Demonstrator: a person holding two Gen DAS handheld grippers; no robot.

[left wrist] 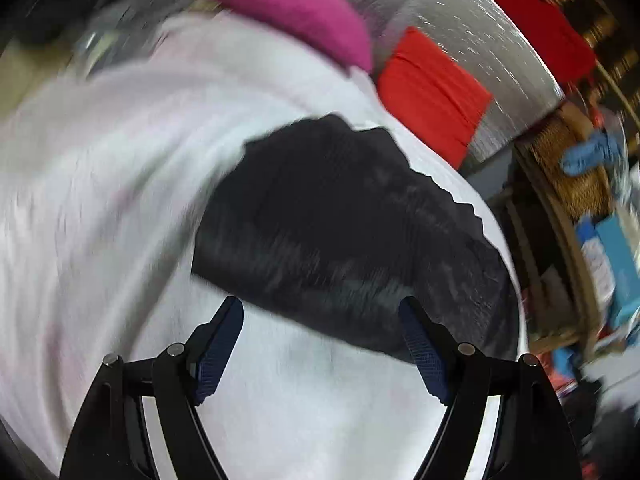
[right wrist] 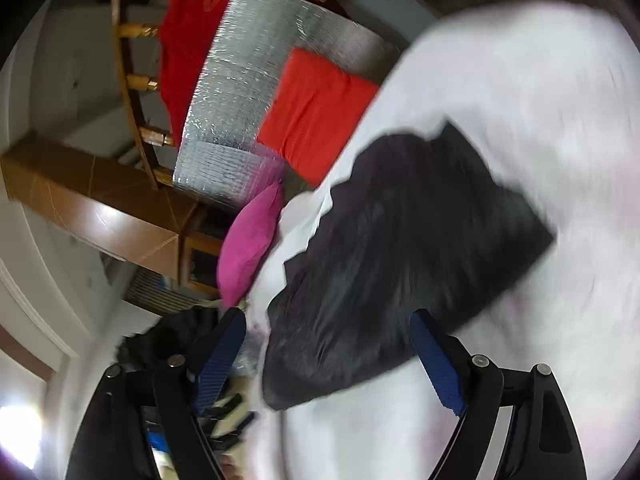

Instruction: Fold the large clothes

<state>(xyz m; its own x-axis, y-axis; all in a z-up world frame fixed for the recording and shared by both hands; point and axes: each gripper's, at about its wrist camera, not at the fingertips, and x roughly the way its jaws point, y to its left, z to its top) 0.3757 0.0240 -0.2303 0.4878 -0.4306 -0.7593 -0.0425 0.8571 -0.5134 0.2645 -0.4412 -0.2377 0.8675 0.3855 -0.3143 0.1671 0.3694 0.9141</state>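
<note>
A folded black garment (left wrist: 344,220) lies on a white sheet (left wrist: 120,184) that covers the work surface. My left gripper (left wrist: 322,312) hovers over the garment's near edge, jaws wide apart with nothing pinched. In the right wrist view the same black garment (right wrist: 404,256) lies slanted on the white sheet (right wrist: 540,128). My right gripper (right wrist: 328,322) stands open over the garment's near end, its blue pads (right wrist: 434,356) clear of the cloth. Both views are smeared by motion.
A folded red cloth (left wrist: 434,96) lies on a silver quilted mat (left wrist: 472,40) beyond the sheet, with a magenta cushion (left wrist: 292,12) beside it. A darker red garment (right wrist: 188,36) hangs over wooden rails (right wrist: 132,80). Cluttered shelves (left wrist: 592,240) stand at the right.
</note>
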